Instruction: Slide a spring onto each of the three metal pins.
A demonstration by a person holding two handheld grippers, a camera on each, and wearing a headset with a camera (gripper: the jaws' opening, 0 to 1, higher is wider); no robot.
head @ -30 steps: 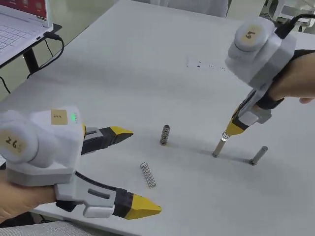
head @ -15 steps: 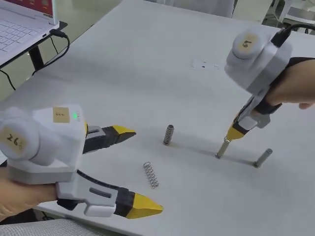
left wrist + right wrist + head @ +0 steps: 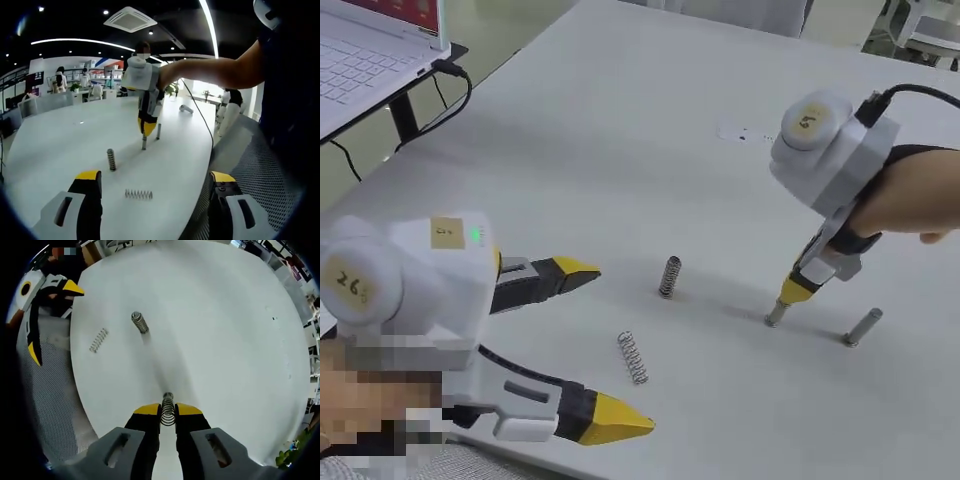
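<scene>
Lower than a second ago, the right gripper [image 3: 794, 293] has come down over the middle pin [image 3: 776, 315], so a shorter stub of pin shows beneath its yellow tips in the head view. To the left of that pin stands the sprung pin [image 3: 669, 277], already wearing its coil, and to the right the bare pin [image 3: 861, 327] leans on the white table [image 3: 620, 150]. A loose spring [image 3: 633, 357] lies flat nearer the person, between the widely spread, empty jaws of the left gripper [image 3: 618, 348]. A laptop [image 3: 360, 60] sits at the far left. From the left gripper view, the loose spring [image 3: 138, 194] lies just ahead of the gaping jaws, the sprung pin [image 3: 111, 159] stands beyond it, and the right gripper [image 3: 148, 129] points down onto the middle pin [image 3: 144, 144]. From the right gripper view, the jaws are pinched together on the held spring [image 3: 168, 415], its coils upright between the yellow tips.
</scene>
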